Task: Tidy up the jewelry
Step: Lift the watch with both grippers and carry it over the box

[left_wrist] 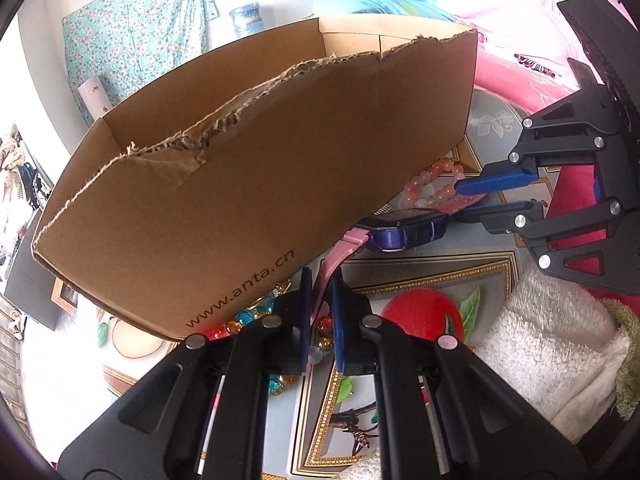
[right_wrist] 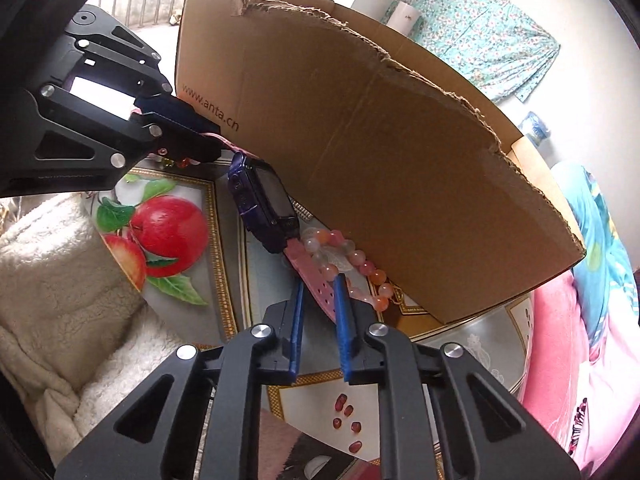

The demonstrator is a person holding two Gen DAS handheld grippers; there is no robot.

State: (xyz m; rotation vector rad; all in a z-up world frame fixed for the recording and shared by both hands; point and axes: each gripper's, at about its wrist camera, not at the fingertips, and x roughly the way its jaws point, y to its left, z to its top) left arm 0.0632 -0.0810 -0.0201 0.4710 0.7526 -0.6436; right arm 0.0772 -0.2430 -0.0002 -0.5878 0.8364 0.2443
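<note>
A watch [left_wrist: 404,230] with a purple case and pink strap hangs between my two grippers, beside a brown cardboard box [left_wrist: 256,168]. My left gripper [left_wrist: 322,280] is shut on one end of the pink strap. My right gripper [right_wrist: 318,284] has its jaws around the other, perforated strap end [right_wrist: 320,292], with a small gap showing. In the left wrist view the right gripper [left_wrist: 460,198] comes in from the right. A pink bead bracelet [right_wrist: 352,264] lies on the table against the box. A multicoloured bead string [left_wrist: 248,318] lies under the left gripper.
The box [right_wrist: 380,160] is torn along its top edge and open. The table [right_wrist: 256,280] has a glossy printed top with apples [right_wrist: 168,228]. A white fluffy cloth [right_wrist: 60,300] lies at the side. Pink bedding [right_wrist: 580,360] is behind.
</note>
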